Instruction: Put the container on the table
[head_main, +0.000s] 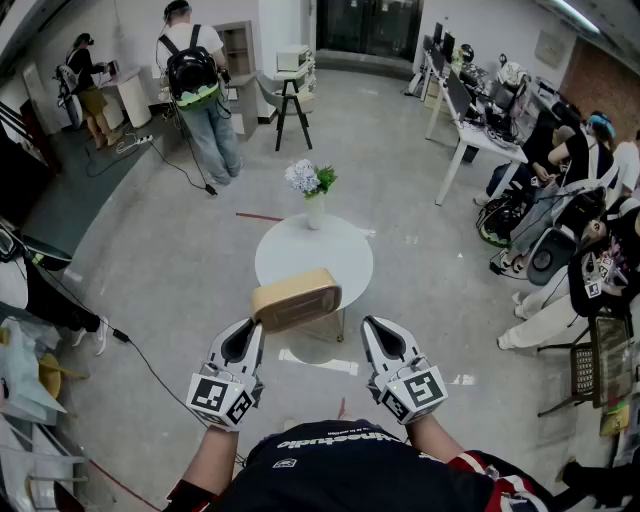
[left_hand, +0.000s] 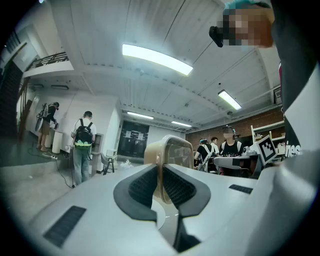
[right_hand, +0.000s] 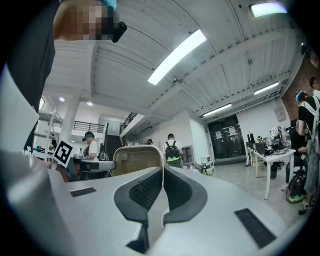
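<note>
**Container in the left gripper, at the table's near edge**

The left gripper (head_main: 252, 326) has its jaws clamped on one end wall of the container (head_main: 295, 298). In the left gripper view the tan wall stands upright between the dark pads (left_hand: 145, 187), which press on it from both sides with only that wall's width between them. The container is a tan, box-like thing with rounded corners. It is held roughly level, with its far end sticking out to the right of the gripper.

In the head view the container overlaps the near rim of the round white table (head_main: 345, 250). Whether it touches the top cannot be told.

The right gripper (head_main: 369, 324) is beside the container's other end, apart from it. Its jaws are closed together with nothing between them, and its own view shows the container (right_hand: 136, 159) beyond them to the left.

A vase (head_main: 315, 212) of flowers (head_main: 310, 178) stands at the table's far edge, well apart from the container.
</note>
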